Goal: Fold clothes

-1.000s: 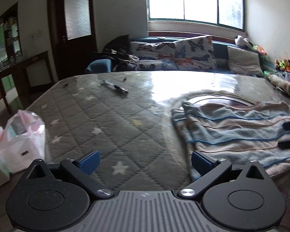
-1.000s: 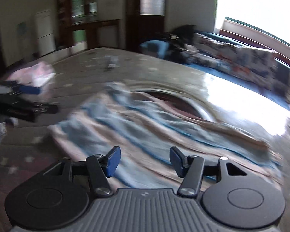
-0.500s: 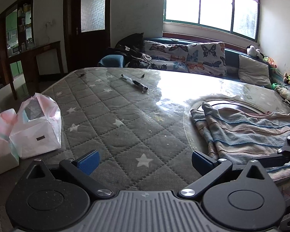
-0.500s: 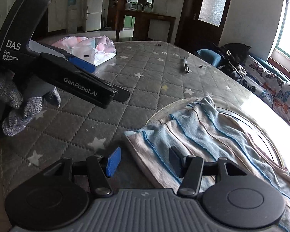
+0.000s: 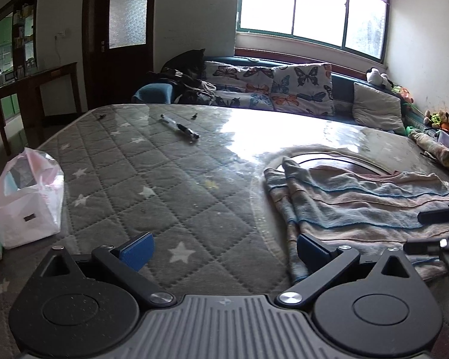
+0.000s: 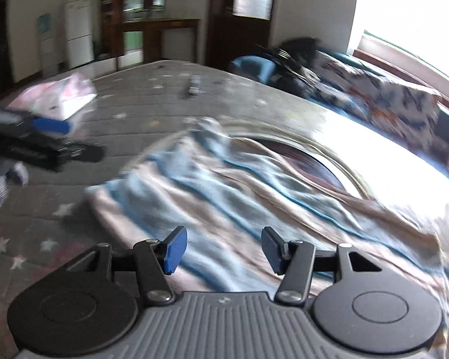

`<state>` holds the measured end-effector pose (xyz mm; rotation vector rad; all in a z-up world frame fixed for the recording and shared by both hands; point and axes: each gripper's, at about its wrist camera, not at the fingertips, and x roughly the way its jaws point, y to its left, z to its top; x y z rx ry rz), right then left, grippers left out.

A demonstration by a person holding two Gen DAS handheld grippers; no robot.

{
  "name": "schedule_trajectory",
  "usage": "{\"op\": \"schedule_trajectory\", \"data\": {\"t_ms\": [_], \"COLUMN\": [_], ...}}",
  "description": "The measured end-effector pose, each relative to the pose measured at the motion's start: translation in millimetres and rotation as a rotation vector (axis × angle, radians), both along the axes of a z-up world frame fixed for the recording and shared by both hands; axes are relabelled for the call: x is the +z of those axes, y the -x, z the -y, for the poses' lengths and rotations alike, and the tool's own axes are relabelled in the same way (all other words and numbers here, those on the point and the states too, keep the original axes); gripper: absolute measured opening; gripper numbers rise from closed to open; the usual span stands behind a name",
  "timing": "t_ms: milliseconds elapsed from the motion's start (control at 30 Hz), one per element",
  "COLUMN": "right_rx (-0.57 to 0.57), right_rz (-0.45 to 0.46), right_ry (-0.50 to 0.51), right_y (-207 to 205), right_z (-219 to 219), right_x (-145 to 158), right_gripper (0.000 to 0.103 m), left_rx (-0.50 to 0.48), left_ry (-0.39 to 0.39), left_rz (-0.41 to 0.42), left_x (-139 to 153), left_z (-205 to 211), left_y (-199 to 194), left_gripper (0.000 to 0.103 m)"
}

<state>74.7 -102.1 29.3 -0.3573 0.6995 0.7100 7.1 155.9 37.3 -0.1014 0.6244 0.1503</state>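
We are at the approach step. Both grippers, left (image 5: 223, 249) and right (image 6: 221, 251), stand open and empty. The garment (image 6: 239, 185) lies flat just beyond the right jaws, right of the left jaws. Next we must close on an edge.

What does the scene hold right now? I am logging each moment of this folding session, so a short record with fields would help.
surface: grey quilted mattress with white stars
garment: blue and beige striped cloth, spread out and rumpled on the mattress, not yet folded
left gripper: open, empty, its right finger at the cloth's near left edge
right gripper: open, above the cloth, nothing gripped
other items: black and white pen far on the mattress; pink and white plastic bag at its left edge
image quality: right wrist view blurred
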Motion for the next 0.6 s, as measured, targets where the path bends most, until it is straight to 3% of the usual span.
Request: {"op": "schedule_trajectory", "data": {"t_ms": [133, 433, 600], "right_rx": [-0.035, 0.259, 0.332], "right_rz": [-0.046, 0.065, 0.069], "right_ry": [-0.026, 0.015, 0.031], "right_y": [-9.2, 43.4, 57.2], "right_z": [6.9, -62.8, -89.0], "right_x": [-0.4, -1.6, -10.4], "right_gripper": [0.055, 0.05, 0.039], "left_rx": [0.003, 0.023, 0.027], "left_ry": [-0.003, 0.005, 0.035], "left_rz": [-0.002, 0.02, 0.016], "left_x": [1.2, 17.7, 20.4], "left_z": [2.1, -8.2, -9.4], "left_y": [-2.2, -14.6, -26.6], "left_gripper": [0.103, 0.103, 0.103]}}
